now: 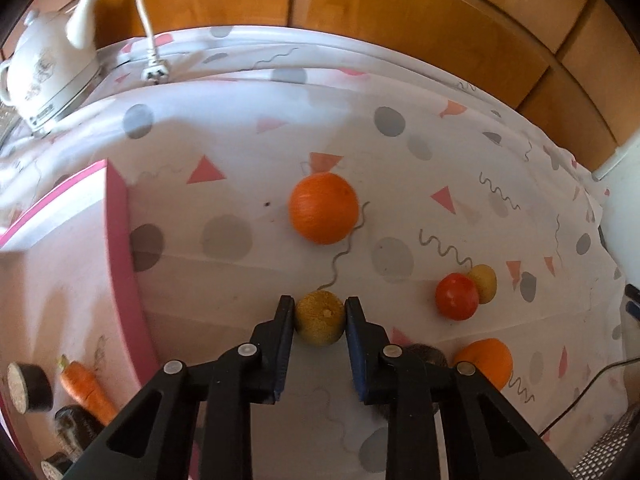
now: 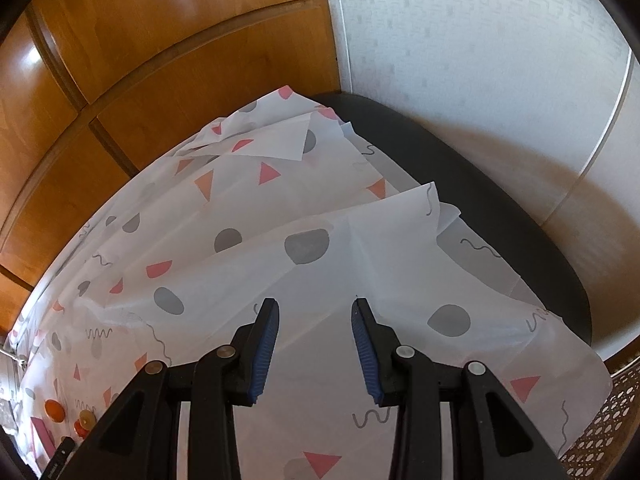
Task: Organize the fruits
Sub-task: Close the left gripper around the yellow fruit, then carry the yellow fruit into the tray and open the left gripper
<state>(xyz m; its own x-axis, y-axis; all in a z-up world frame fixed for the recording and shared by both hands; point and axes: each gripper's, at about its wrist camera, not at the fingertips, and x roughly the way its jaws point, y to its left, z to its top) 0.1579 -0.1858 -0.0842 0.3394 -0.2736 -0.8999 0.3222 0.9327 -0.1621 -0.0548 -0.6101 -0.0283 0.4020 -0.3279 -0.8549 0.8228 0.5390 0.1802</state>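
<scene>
**A:** A patterned cloth (image 1: 248,128) covers the table, wood panels (image 1: 400,12) behind it. What is cut off at the left?

**B:** A pink tray (image 1: 120,232), only partly in frame. Inside it lie a carrot (image 1: 86,390) and dark cut pieces (image 1: 30,388), the lowest ones blurred and hard to name. A white kettle (image 1: 48,76) stands at the far left corner, its cord (image 1: 144,20) trailing onto the cloth.

**A:** And the fruit?

**B:** A big orange (image 1: 323,208) sits mid-cloth, well apart from the tray. To the right a red fruit (image 1: 456,296) touches a yellow one (image 1: 485,282) behind it. A second orange (image 1: 490,360) is partly hidden by the left gripper (image 1: 320,308), as is a dark object (image 1: 426,354) beside it that cannot be identified.

**A:** What does that gripper hold?

**B:** A small brown-yellow fruit (image 1: 320,320), resting on the cloth, pinched between both pads.

**A:** The right-wrist view?

**B:** It alone shows the right gripper (image 2: 314,308), jaws parted with nothing between them, above bare cloth. It also shows the cloth's folded edge on a dark tabletop (image 2: 500,200) and a pale wall (image 2: 480,40). The fruit appears only as tiny spots at lower left, too small to tell apart.
</scene>
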